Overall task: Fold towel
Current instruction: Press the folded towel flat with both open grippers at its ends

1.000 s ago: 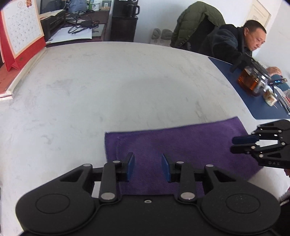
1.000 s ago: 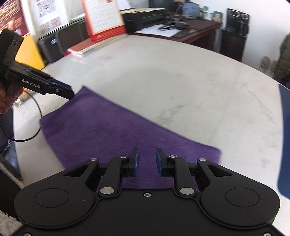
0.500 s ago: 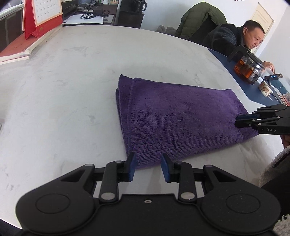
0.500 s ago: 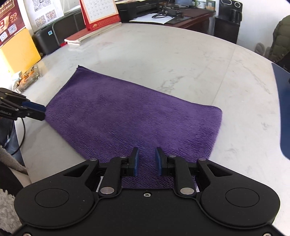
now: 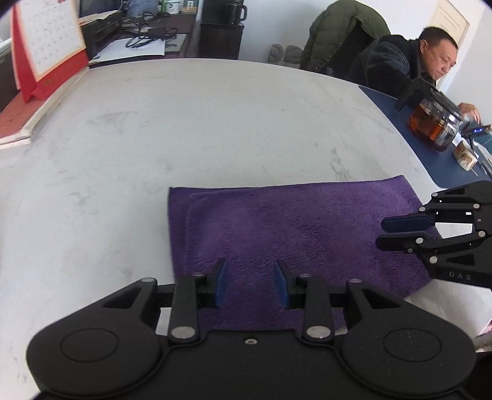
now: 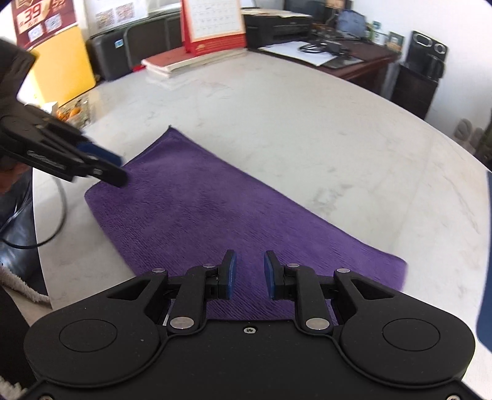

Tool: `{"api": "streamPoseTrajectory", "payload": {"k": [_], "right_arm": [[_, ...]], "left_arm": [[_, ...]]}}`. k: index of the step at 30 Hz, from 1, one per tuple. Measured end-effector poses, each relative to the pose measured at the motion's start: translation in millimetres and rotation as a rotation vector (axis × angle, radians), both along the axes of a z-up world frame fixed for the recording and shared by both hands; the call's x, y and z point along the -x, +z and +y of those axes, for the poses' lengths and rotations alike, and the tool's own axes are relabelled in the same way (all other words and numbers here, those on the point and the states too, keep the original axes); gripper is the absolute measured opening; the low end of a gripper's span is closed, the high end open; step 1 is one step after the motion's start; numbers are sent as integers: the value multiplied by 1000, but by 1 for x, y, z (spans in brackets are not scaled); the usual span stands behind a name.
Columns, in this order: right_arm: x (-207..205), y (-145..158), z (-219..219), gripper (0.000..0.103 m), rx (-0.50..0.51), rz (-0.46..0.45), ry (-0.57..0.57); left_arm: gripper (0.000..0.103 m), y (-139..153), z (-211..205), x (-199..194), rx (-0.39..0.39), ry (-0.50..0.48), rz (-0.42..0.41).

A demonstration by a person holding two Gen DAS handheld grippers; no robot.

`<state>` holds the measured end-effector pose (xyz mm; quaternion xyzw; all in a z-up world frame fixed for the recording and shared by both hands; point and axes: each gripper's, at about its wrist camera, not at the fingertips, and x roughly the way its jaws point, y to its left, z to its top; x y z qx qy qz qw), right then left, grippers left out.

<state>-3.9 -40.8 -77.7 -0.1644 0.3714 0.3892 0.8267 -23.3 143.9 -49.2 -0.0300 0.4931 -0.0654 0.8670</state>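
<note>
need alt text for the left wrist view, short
A folded purple terry towel lies flat on a white marble table, with the left hand-held gripper open just above its near edge. The right hand-held gripper reaches in over the towel's right end.

Right gripper (image 5: 396, 229) side: the letters "DAS" in faint grey on the black body, seen from the left wrist view.
Left gripper (image 6: 118, 170) side: a white brand line on the black finger arm, too blurred to read.
Poster (image 6: 43, 23) on the wall: the big figure "39" in pale print on dark red; a second number at its right edge is cut off; smaller print is unreadable.
Desk calendar (image 5: 50, 34): a grid of dates on a white sheet, digits too small to read.
</note>
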Motion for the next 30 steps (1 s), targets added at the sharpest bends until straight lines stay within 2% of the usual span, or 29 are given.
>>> {"api": "streamPoseTrajectory", "payload": {"k": [2,6,8,14,17,24,27,30], "right_arm": [[-2,-3,5,18,-2,8,0],[-5,-14,-6,18,-3,17,-46],[-8,-15,-21,18,-23,30,-111],[-23,-10,-50,19,5,24,-289],[-23,-3,-39,19,-36,8,-244],[-31,-8,18,20,-33,-28,-73],[-39,-11,20,20,-27,-25,-77],[-48,-15,3,20,-60,-7,-121]], "left_arm": [[30,-7,-6,-10,-14,20,29],[30,-9,-12,-16,-48,26,36],[30,-9,-12,-19,-47,28,48],[33,-9,-17,-24,-86,15,71],[34,-9,-19,-26,-98,9,81],[34,-7,-25,-30,-131,-4,107],[35,-7,-28,-30,-143,-15,108],[35,-7,-29,-32,-145,-20,110]]}}
